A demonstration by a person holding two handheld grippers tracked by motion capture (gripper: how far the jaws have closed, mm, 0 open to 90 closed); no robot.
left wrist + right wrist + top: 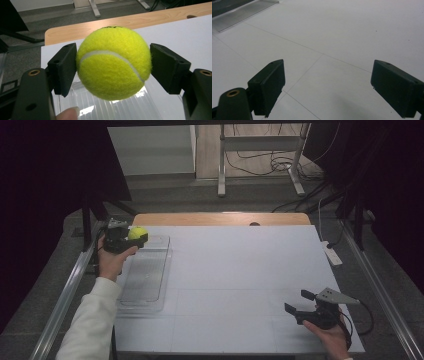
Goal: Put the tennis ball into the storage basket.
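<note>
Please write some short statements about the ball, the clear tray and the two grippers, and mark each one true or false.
1. The left gripper holds a fuzzy yellow-green tennis ball. True.
2. The ball lies inside the clear plastic tray. False: it is held in the jaws above the tray's far end.
3. The right gripper grips a ball too. False: its jaws are open, with nothing between them.
4. The right gripper is over the white table. True.
</note>
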